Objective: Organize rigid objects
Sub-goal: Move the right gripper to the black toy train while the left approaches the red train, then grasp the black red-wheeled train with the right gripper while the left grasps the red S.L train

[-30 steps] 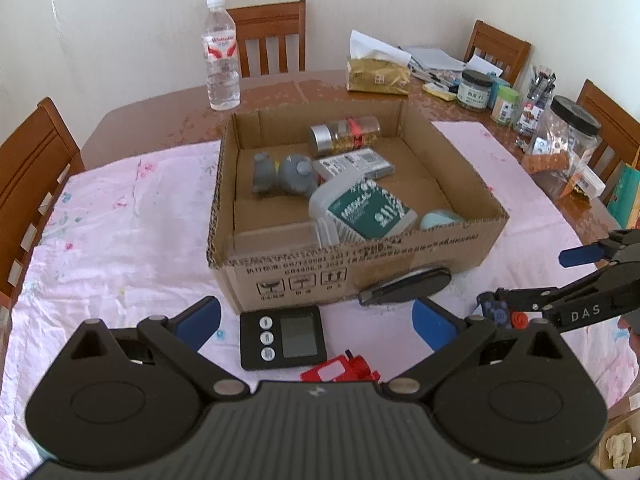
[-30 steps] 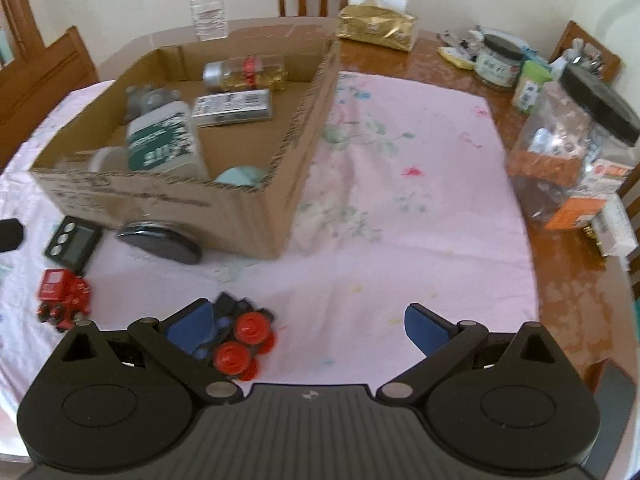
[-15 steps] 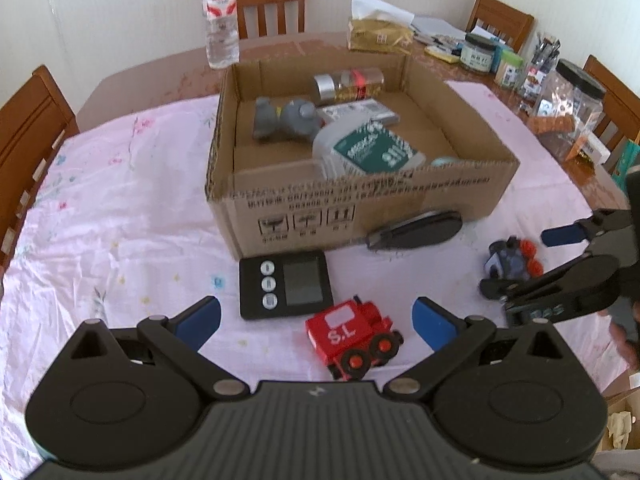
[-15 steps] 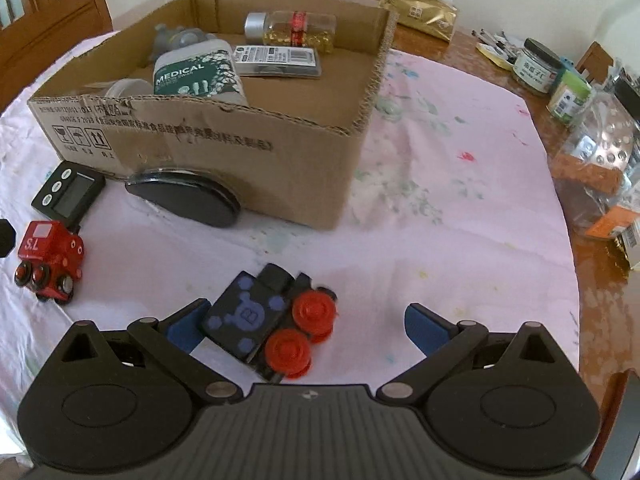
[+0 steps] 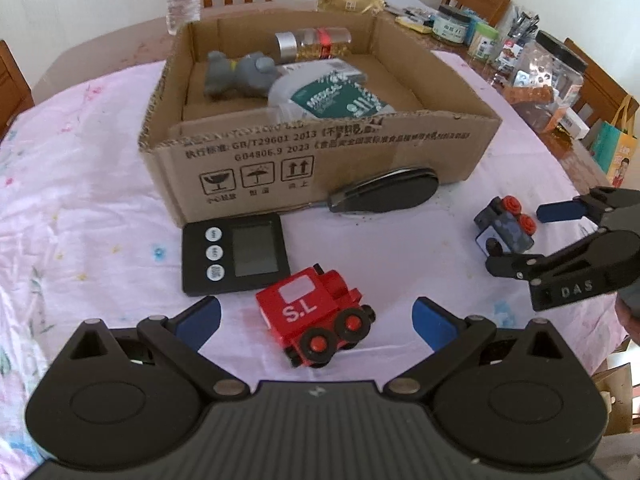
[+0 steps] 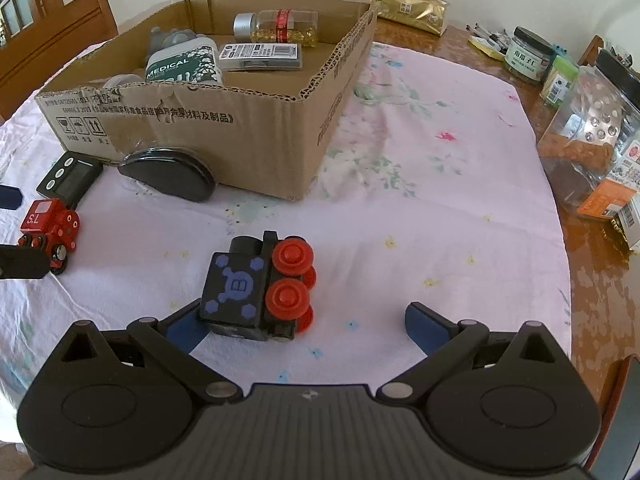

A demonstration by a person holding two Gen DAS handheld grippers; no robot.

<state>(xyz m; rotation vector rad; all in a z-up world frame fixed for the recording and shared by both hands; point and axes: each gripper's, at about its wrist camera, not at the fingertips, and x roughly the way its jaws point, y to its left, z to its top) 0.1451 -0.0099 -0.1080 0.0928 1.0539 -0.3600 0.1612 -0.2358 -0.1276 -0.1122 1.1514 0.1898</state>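
Red wooden train, marked "S.L", lies on the pink cloth near the counter's front edge, just before the black timer. Left gripper is wide open, holding nothing, a finger to each side of the train. Judged light, stiff, painted smooth; take it across the flat body sides, clear of the wheels, which may roll. Cardboard box stands mid-counter, a black oval case against its front wall. Dark blue train, red wheels up, sits beside the right gripper's left finger; jaws wide open, empty.
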